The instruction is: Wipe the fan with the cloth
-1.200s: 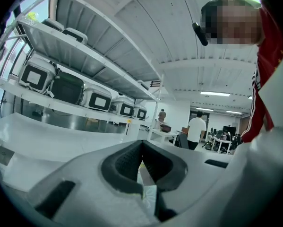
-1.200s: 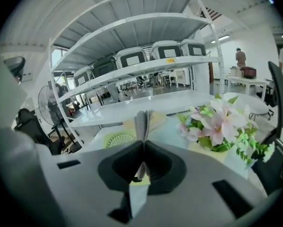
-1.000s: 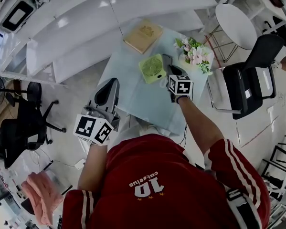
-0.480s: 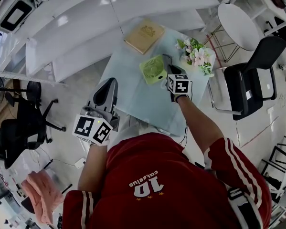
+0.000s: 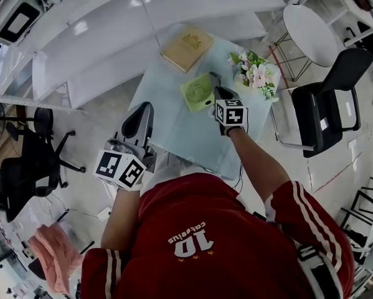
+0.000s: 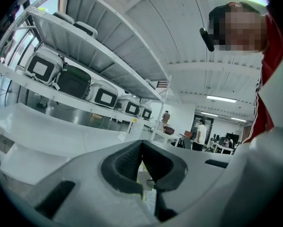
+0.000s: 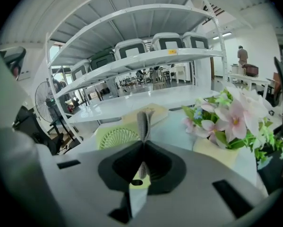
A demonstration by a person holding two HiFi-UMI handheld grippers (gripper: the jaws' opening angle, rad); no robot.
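Fan (image 5: 198,92): small, lime-green plastic; squarish housing with rounded corners and a round ribbed grille; sits on the far half of the table (image 5: 174,136), between the book (image 5: 186,47) and the flowers (image 5: 256,70)
Cloth (image 7: 143,119): grey, soft, folded into a narrow upright strip; just beside the fan's right edge; contact with the fan cannot be confirmed
Right gripper (image 7: 142,148): jaws closed, pinching the cloth; poised over the table at the fan's right side
Left gripper (image 6: 141,148): jaws together with nothing between them; hangs off the table's near-left edge, well apart from the fan
Progress: cloth in hand and brought to the fan; no wiped area discernible; judged that the wiping itself is left to do, grille and housing alike
Surroundings: table top pale and smooth; book tan, flat and hard-covered; flowers pink and white with green leaves
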